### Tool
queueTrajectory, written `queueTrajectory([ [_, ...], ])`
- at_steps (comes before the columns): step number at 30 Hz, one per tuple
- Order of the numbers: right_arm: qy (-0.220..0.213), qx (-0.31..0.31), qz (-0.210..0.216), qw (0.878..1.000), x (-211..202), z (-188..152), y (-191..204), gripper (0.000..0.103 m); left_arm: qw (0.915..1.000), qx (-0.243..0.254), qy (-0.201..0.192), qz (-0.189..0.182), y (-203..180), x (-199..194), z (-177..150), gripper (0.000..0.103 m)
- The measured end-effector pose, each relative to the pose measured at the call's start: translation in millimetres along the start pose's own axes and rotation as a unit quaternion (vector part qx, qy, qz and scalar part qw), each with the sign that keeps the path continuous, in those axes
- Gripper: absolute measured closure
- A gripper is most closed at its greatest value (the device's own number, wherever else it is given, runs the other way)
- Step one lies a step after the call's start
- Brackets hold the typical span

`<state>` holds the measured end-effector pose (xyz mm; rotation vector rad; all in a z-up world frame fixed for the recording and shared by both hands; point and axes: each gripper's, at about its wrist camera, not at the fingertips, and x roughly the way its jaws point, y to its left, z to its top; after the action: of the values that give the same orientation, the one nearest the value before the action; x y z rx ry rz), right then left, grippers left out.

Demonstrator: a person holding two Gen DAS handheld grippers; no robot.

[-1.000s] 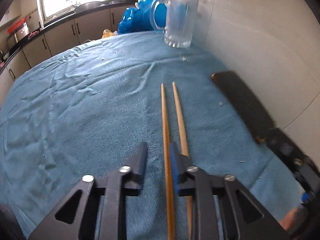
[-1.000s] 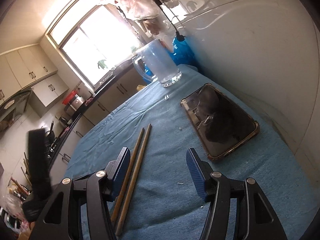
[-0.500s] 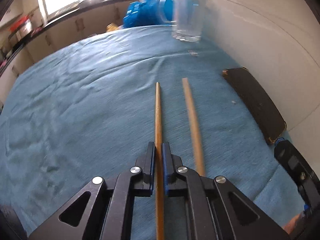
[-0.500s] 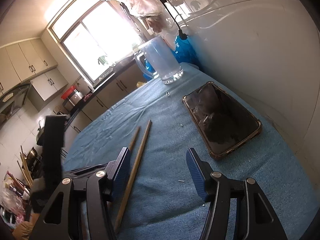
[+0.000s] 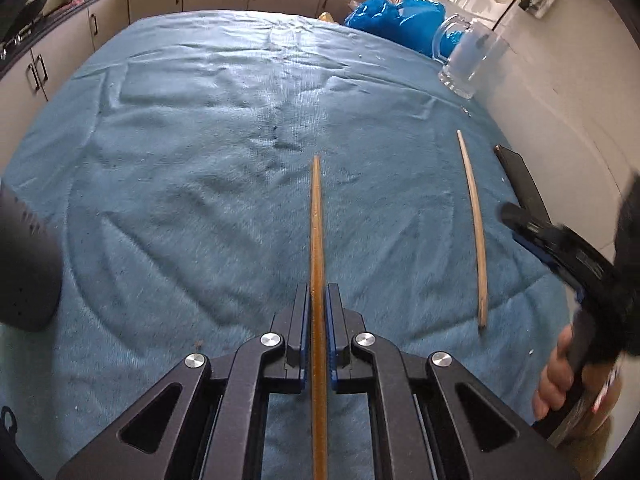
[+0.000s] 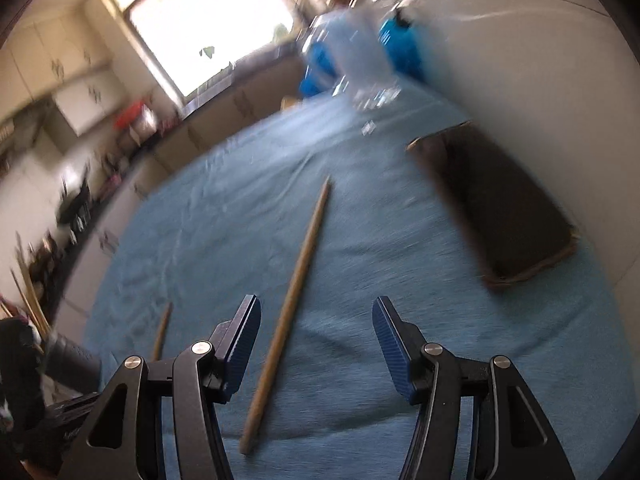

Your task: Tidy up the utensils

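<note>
The left claw (image 5: 318,300) is clenched on a darker wooden chopstick (image 5: 318,240), its blue pads pressed against the stick on both sides. The stick runs straight out from between the fingers toward the far side of the worktop (image 5: 200,140), which is covered by a wrinkled blue towel, and its tip points at the creased middle of the cloth. The jaws have just been closing, with this chopstick between them.

A second, paler chopstick (image 5: 474,220) lies flat on the towel to the right, well apart from the held one and roughly parallel to it. In the right wrist view this pale stick (image 6: 292,308) lies in front of the right claw (image 6: 316,344), which stands released with its blue-padded fingers spread wide and nothing pressed between them. The stick's near end sits closer to the left finger, and its far end angles away to the right.

A dark phone (image 6: 500,208) in a brown case lies on the towel near the right wall. A clear glass mug (image 5: 470,60) stands at the far right corner, with a blue plastic bag (image 5: 396,16) just behind it. A hand (image 5: 560,376) grips the right tool's handle at the right edge of the left view.
</note>
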<state>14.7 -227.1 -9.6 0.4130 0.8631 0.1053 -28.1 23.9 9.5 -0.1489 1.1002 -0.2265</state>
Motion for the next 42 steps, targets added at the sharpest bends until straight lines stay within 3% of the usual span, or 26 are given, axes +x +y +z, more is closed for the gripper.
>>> queueTrajectory([
  [1, 0.019, -0.018, -0.015, 1.0, 9, 3, 9, 0.042, 0.9999, 0.008, -0.006, 0.009, -2, -2, -4, 0.096],
  [2, 0.027, -0.033, -0.027, 0.999, 14, 4, 15, 0.05, 0.9998, 0.01, -0.008, 0.013, -2, -3, -7, 0.096],
  [5, 0.049, -0.084, -0.079, 0.992, 31, 5, 36, 0.089, 0.9999, 0.006, -0.01, 0.007, 2, -9, -16, 0.096],
  [6, 0.059, -0.084, -0.073, 0.992, 32, 6, 38, 0.093, 0.9999, 0.002, -0.01, 0.001, 4, -11, -19, 0.096],
  [11, 0.085, -0.081, -0.064, 0.991, 18, -9, 37, 0.094, 0.9995, -0.017, -0.008, -0.027, 19, -19, -32, 0.096],
  [18, 0.171, -0.102, -0.026, 0.98, -35, -62, 30, 0.093, 0.9989, -0.018, -0.011, -0.042, 23, -31, -55, 0.096],
  [20, 0.188, -0.114, -0.029, 0.975, -40, -72, 31, 0.088, 0.9989, -0.016, -0.01, -0.043, 23, -34, -61, 0.096],
  [22, 0.19, -0.122, -0.025, 0.974, -44, -75, 31, 0.074, 0.9989, -0.015, -0.001, -0.045, 25, -37, -63, 0.096],
  [25, 0.194, -0.132, -0.035, 0.972, -41, -70, 34, 0.066, 0.9984, -0.014, 0.017, -0.053, 28, -39, -63, 0.096],
  [30, 0.218, -0.183, -0.063, 0.957, -20, -50, 50, 0.066, 0.9989, -0.013, 0.033, -0.031, 34, -40, -51, 0.082],
  [37, 0.273, -0.213, -0.103, 0.933, 20, -19, 63, 0.066, 0.9964, 0.041, 0.074, 0.008, 17, -21, -18, 0.078],
  [42, 0.309, -0.223, -0.102, 0.919, 33, -8, 66, 0.066, 0.9916, 0.069, 0.109, 0.003, 9, -11, -5, 0.068],
])
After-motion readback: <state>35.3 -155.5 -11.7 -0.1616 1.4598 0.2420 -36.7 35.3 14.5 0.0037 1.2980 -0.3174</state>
